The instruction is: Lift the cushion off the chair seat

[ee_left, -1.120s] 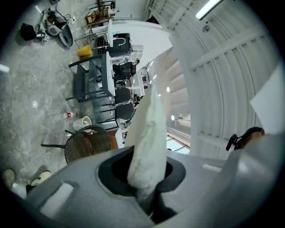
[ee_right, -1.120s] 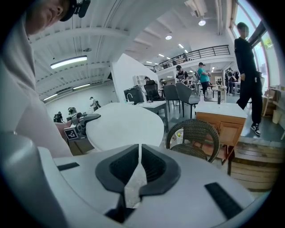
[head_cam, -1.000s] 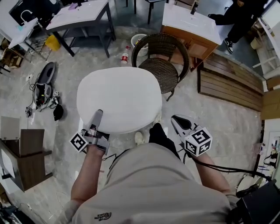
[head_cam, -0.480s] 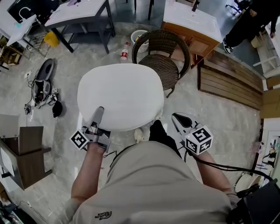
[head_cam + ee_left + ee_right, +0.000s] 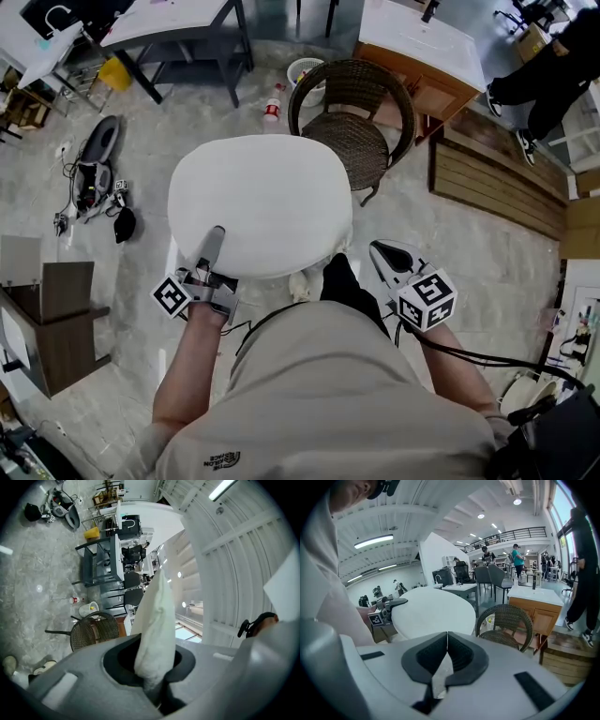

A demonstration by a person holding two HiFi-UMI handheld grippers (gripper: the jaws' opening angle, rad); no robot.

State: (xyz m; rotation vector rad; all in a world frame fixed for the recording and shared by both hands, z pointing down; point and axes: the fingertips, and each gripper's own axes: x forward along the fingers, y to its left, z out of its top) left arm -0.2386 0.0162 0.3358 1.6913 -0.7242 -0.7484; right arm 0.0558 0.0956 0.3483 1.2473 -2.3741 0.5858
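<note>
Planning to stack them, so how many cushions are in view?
1. The white cushion, pinched at its near edge by the left gripper, is held up in front of the wicker chair; others may be hidden.

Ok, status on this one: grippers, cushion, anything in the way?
Left gripper clamped on edge of round white cushion; right gripper shut, empty. Cushion up, clear of dark wicker chair. Nothing blocking.

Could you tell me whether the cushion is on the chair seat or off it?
Off it. The left gripper, jaws shut on the cushion at its edge, holds it up; the wicker chair stands bare.
</note>
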